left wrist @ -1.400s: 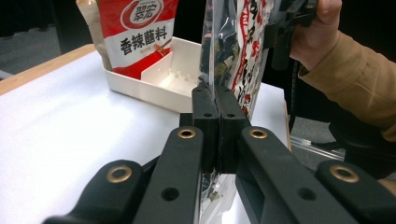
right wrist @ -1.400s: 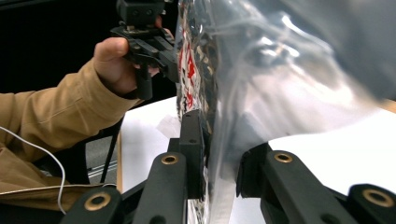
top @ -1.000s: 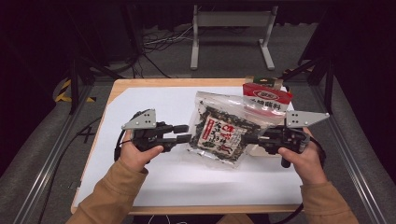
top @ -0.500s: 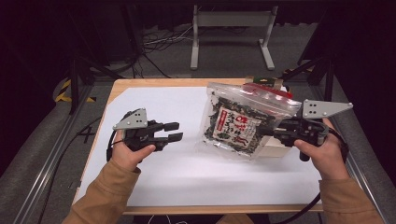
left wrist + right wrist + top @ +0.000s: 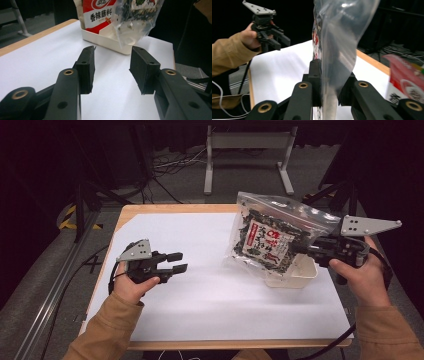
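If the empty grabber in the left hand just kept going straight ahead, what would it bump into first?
Probably the white tray across the table: the left gripper, open, points at it over bare white tabletop. The clear bag hanging just above the tray might touch first; depth is unclear.

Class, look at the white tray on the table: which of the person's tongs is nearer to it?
Right. The right tongs hold the clear snack bag just above the white tray, at its right end. The left tongs hang open, well across the table.

Dark lab or studio: paper-covered table [image 5: 200,310], floor cables [image 5: 170,165], metal stand [image 5: 250,150].
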{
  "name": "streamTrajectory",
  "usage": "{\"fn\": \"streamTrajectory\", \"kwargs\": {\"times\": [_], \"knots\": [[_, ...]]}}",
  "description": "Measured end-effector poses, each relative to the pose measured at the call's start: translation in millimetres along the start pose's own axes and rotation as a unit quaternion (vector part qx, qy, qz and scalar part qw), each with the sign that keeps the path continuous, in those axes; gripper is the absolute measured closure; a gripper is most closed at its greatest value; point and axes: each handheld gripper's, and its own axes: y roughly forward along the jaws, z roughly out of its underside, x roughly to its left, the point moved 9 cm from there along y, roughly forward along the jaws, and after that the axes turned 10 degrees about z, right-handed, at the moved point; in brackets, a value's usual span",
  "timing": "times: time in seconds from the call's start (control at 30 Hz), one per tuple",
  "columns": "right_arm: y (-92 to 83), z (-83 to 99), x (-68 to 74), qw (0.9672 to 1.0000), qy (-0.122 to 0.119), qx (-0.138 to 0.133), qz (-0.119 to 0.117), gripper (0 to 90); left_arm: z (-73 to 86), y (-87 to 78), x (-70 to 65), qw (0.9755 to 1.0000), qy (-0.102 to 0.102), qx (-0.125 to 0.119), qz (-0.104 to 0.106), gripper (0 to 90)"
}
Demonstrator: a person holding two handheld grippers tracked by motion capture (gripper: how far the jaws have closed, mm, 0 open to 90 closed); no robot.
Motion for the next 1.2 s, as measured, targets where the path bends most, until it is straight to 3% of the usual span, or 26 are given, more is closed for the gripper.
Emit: {"fn": "streamTrajectory", "kwargs": {"times": [0.4, 0.67, 0.87, 0.97, 1.2], "knots": [[-9.5, -10.3, -20.5, 0.9991, -0.009, 0.011, 0.039, 76.4, 4.4, -5.1, 6.0, 1.0, -0.004, 0.001, -0.008, 55.0], [-14.4, -8.9, -35.5, 0.997, -0.002, 0.018, 0.075, 76.4, 8.1, -8.1, 9.4, 0.9999, -0.008, 0.005, -0.014, 53.9], [-15.9, -5.3, -43.5, 0.9955, -0.001, 0.025, 0.091, 76.3, 10.5, -11.1, 12.9, 0.9997, -0.01, 0.007, -0.023, 50.1], [-16.9, -1.1, -48.9, 0.9939, -0.001, 0.031, 0.106, 76.3, 16.0, -13.3, 18.5, 0.9989, -0.013, 0.025, -0.038, 42.7], [-16.7, 7.2, -58.8, 0.9904, 0.012, 0.036, 0.133, 76.3, 23.4, -19.9, 24.0, 0.9981, -0.011, 0.031, -0.053, 38.2]]}}
